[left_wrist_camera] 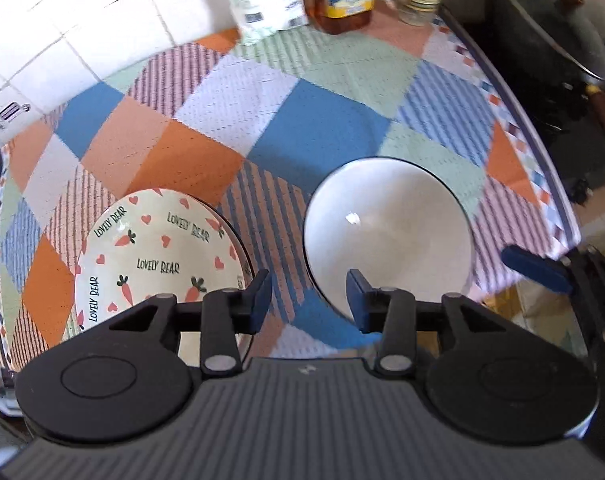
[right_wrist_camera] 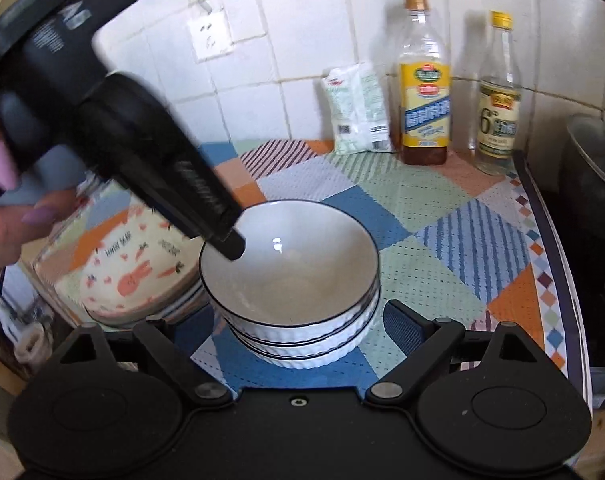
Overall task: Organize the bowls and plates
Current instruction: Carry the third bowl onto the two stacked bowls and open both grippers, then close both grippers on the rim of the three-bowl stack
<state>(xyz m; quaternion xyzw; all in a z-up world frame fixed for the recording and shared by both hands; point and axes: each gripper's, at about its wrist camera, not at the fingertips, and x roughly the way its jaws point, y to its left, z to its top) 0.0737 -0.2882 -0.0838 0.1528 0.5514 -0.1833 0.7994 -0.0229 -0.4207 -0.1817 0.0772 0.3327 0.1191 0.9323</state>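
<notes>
The white bowls [right_wrist_camera: 290, 280] sit nested in a stack of three on the patchwork cloth [left_wrist_camera: 318, 120] that covers the tabletop, with the carrot-print plate [left_wrist_camera: 158, 256] just beside them on the left. A bag and two bottles stand against the tiled wall at the back, well apart from the dishes.

The left hand-held gripper [left_wrist_camera: 308, 300] hangs steeply over the gap between plate and bowls. Its jaws stand apart and nothing is between them; its right finger [left_wrist_camera: 360, 300] overlaps the near left rim of the top bowl in the picture, and from the right wrist view its tip hangs just at that rim, though contact cannot be made out. So the bowl stack lies to the right of this hand-held gripper and the plate to its left, both close.

The right hand-held gripper [right_wrist_camera: 298, 326] is open too and holds nothing; the stack sits directly ahead of it, between its spread fingers and slightly beyond their tips.

The bowls look sorted, judging by the neat stack. If the plate is next, the left hand is clearly the nearer one, and it would need to shift left to reach the plate's right edge.
</notes>
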